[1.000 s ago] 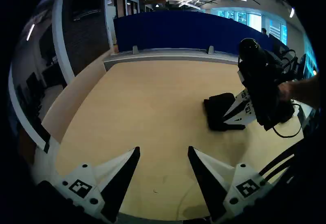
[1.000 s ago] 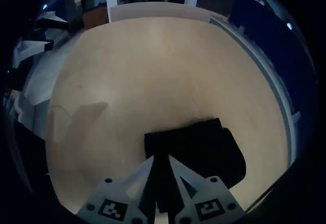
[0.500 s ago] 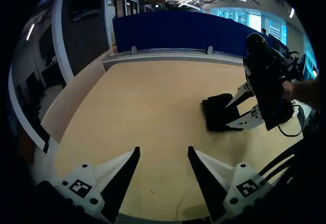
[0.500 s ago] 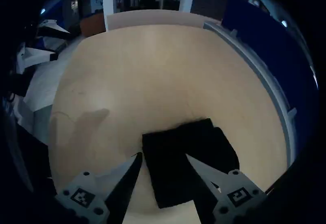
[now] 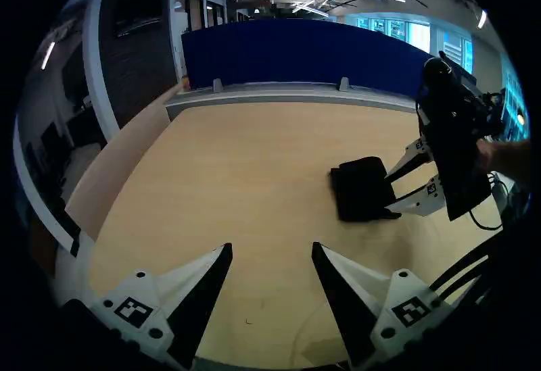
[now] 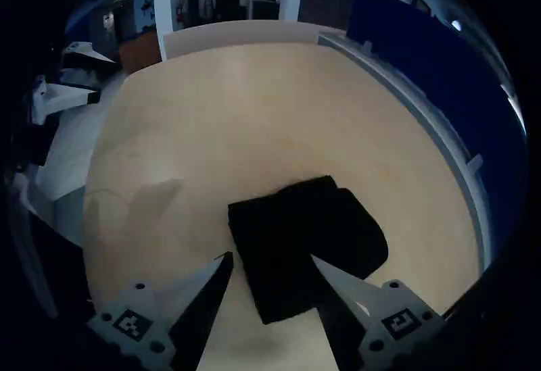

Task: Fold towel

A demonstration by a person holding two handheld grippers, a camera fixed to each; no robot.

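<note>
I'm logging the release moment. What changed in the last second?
The right gripper, shut on the black towel a second ago, has opened, let it go and drawn back from it. The towel stays folded in the same spot on the table; the left gripper stays open, hovering apart from it.

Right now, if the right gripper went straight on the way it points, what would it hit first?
Probably the black towel, lying on the table directly ahead of the right gripper and its open fingers; how far off is hard to judge.
</note>
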